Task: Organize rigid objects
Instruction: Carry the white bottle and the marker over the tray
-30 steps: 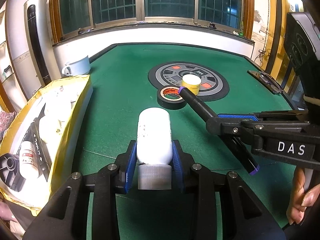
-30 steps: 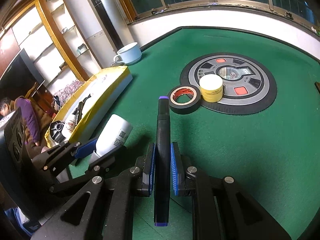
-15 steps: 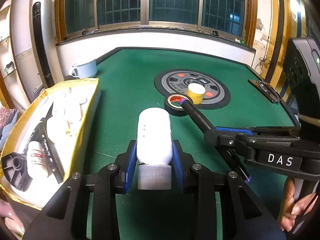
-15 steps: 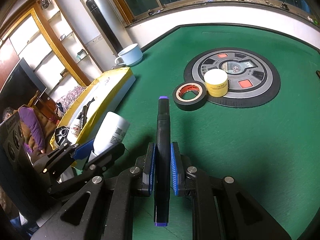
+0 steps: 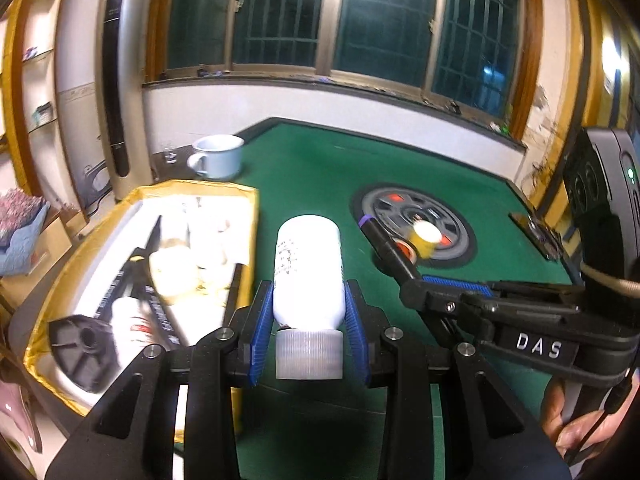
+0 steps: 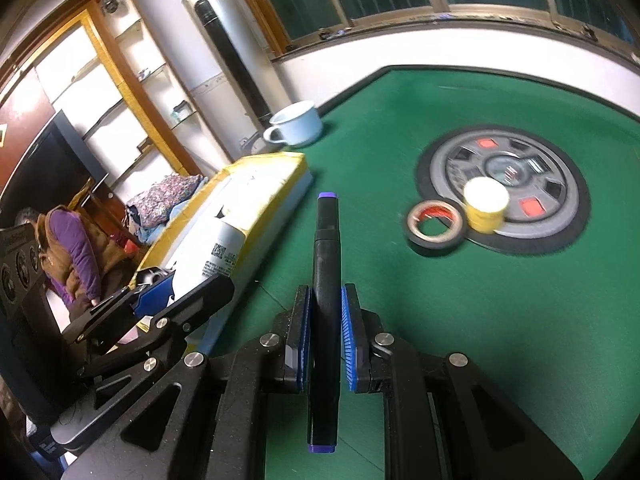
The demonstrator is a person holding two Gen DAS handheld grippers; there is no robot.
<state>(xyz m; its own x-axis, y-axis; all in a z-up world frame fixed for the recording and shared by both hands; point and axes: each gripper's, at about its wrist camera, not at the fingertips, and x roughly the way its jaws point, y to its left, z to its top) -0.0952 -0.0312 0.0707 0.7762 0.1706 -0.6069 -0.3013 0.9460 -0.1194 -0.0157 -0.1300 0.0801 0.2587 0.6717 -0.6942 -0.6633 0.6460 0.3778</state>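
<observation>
The left tool (image 5: 308,332) is clamped on a white plastic bottle (image 5: 308,272), ribbed cap toward the camera, held above the green desk (image 5: 304,160). Just to its left lies a yellow-edged box (image 5: 248,216) with bottles and dark parts inside. The right tool (image 6: 325,340) is closed tight on a black marker (image 6: 326,264) with purple ends. Ahead of it and to the right, a tape roll (image 6: 434,228) touches a yellow jar (image 6: 486,208).
</observation>
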